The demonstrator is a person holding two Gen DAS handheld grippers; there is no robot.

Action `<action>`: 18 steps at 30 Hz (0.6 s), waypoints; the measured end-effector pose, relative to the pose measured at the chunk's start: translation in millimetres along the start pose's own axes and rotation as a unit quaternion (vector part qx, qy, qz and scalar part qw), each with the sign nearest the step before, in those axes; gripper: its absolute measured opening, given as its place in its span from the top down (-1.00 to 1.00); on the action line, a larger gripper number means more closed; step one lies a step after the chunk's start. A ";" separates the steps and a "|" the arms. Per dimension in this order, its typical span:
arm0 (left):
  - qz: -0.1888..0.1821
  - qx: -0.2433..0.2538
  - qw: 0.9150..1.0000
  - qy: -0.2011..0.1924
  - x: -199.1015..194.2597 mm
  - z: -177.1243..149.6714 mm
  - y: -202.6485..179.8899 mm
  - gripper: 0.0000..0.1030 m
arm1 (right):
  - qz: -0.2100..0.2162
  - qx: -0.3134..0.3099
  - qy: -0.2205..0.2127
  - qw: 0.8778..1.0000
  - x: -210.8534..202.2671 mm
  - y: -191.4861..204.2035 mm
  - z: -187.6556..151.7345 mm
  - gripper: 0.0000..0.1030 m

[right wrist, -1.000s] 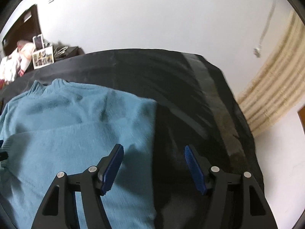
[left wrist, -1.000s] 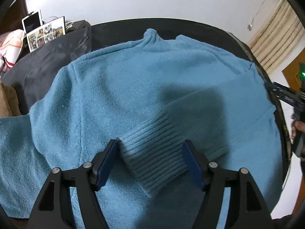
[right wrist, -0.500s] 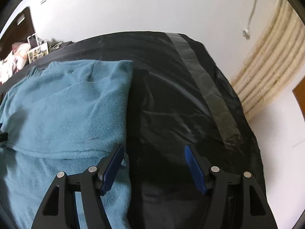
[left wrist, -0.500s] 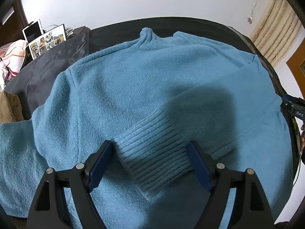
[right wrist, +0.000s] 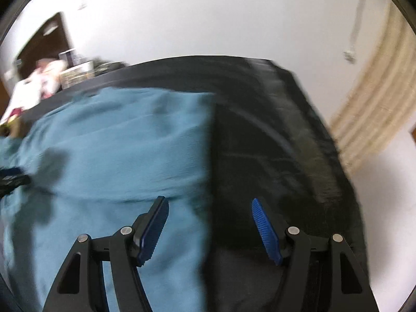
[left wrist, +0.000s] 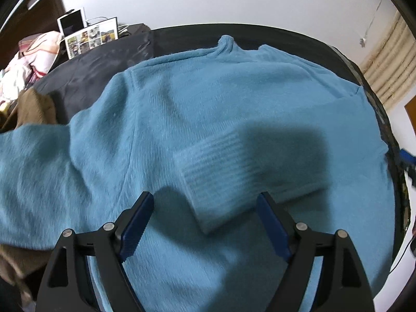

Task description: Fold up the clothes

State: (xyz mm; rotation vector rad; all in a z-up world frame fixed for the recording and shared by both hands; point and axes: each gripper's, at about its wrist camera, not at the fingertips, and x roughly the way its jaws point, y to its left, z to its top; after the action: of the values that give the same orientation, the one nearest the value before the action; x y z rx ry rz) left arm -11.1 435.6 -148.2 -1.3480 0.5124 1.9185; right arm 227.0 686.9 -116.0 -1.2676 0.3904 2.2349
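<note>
The right wrist view is all smeary — the stuff on the shelf [right wrist: 52, 75] at upper left is too fuzzy to tell. The sweater [left wrist: 208, 119] runs off the left edge.

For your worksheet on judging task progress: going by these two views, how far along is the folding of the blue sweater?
Early. Done: one sleeve is folded across the blue sweater, its ribbed cuff lying flat on the chest. In hand: nothing; the left gripper is open just short of the cuff, and the right gripper is open over the sweater's side edge. Left: the other sleeve lies spread outward, and the body is unfolded.
</note>
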 end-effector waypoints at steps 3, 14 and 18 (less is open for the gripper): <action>-0.001 -0.015 1.000 -0.007 -14.0 -12.3 -4.9 -0.63 | 0.051 -0.037 0.010 0.998 -9.9 31.4 -14.5 -0.33; 0.099 -0.137 0.983 -0.064 -97.8 -93.0 27.3 -0.63 | 0.186 -0.144 0.050 0.971 -34.6 92.6 -76.4 -0.33; 0.160 -0.191 0.966 -0.075 -132.0 -131.2 66.7 -0.63 | 0.216 -0.153 0.057 0.963 -43.7 101.1 -92.5 -0.33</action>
State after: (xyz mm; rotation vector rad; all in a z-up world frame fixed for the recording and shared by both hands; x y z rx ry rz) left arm 47.4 259.2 -80.6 -1.4031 0.3076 2.4608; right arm 251.4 545.6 -127.6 -1.6019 0.4050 2.6741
